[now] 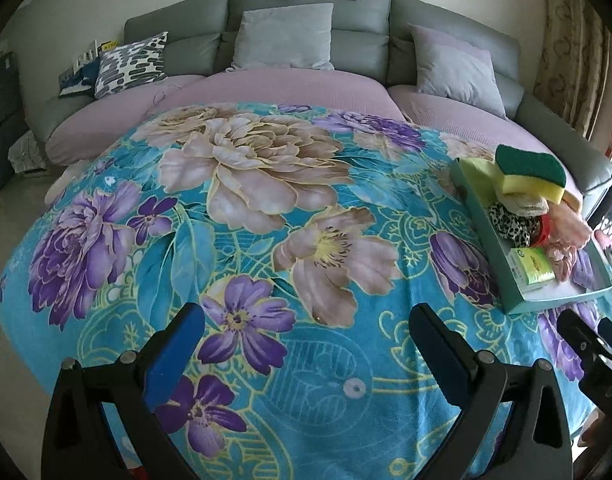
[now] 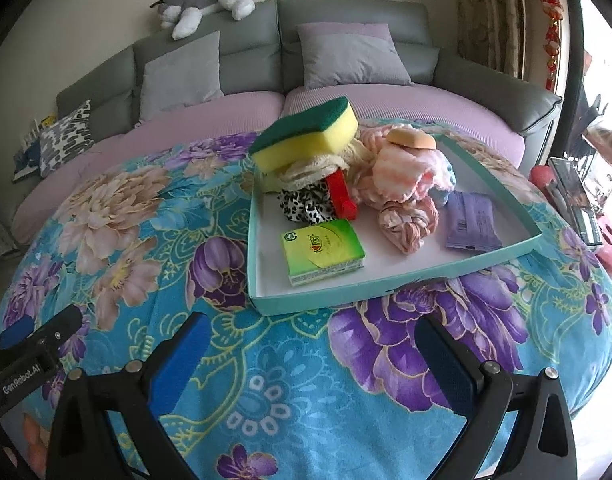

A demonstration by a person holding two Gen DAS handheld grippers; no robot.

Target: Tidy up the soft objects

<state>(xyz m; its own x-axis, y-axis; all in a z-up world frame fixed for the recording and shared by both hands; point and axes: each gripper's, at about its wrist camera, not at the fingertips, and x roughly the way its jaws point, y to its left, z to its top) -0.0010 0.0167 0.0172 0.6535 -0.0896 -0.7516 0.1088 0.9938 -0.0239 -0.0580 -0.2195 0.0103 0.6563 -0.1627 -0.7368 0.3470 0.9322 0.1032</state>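
A turquoise fleece blanket printed with large pink and purple flowers covers the surface in front of a grey sofa with lilac seat covers; on the blanket's right side sits a shallow teal cardboard tray with a white floor, and the soft things are heaped in its far half; the tray looks light and would slide on the fleece, so anything lifted from it wants a straight upward pull. Topmost at the far left is a yellow sponge with a green scouring face, light and springy, best pinched across its yellow sides; right of it a pink-and-white fluffy cloth bundle is limp and should be taken at a bunched fold; a black-and-white leopard-print fabric piece lies half buried, likely to drag its neighbours; nearest, a green packet of tissues lies flat and apart, squashy, possibly slick in its wrapper. The right hand-held gripper hangs just near of the tray, jaws spread wide and empty; the left hand-held gripper hovers over bare blanket, well left of the tray, likewise wide apart and holding nothing.
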